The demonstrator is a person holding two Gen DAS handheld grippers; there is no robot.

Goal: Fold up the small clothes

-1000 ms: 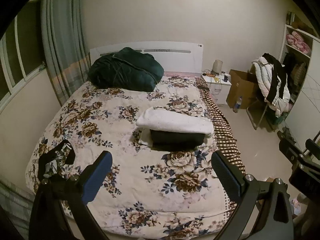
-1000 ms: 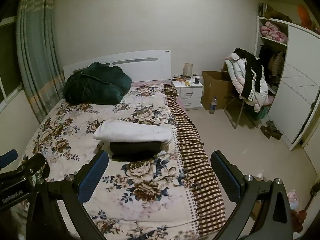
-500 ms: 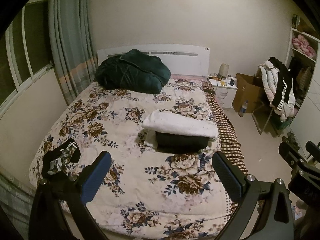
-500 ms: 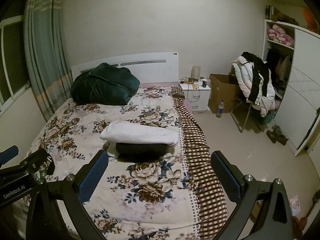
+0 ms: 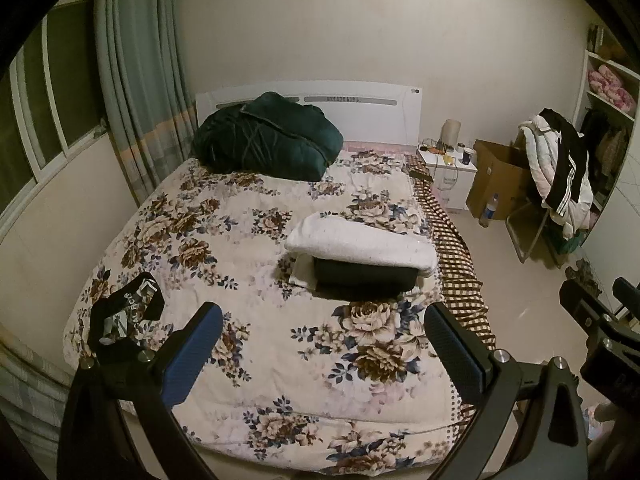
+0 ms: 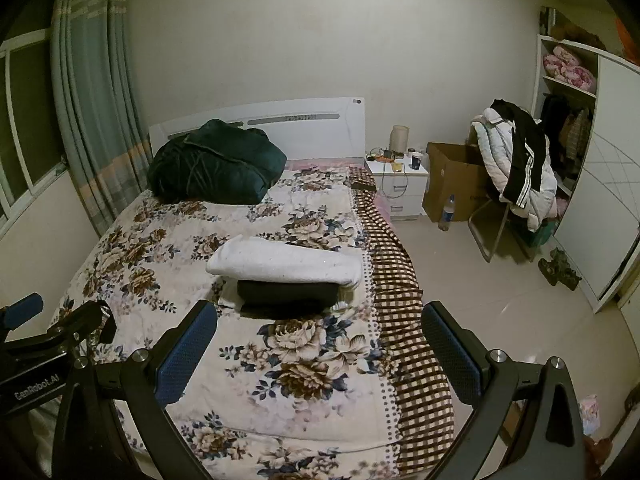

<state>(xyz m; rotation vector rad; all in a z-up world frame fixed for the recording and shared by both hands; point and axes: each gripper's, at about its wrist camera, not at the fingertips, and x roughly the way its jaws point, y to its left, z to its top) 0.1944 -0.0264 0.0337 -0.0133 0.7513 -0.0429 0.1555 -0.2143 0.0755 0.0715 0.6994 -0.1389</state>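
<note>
Two tools spread wide, empty | left tool (image 5: 320, 344) | right tool (image 6: 318, 344) | black garment (image 5: 122, 316) left of left tool

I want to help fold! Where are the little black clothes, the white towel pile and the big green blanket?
black garment (image 5: 120, 312), left wrist view, its printed band.
white folded towel (image 5: 360, 242), left wrist view, top face.
green blanket (image 6: 216, 162), right wrist view, middle.

Bed (image 5: 256, 364) with floral quilt carries dark green bundle (image 5: 268, 140), folded white-on-dark stack (image 5: 360, 256), small black garment (image 5: 120, 316), possibly underwear.
</note>
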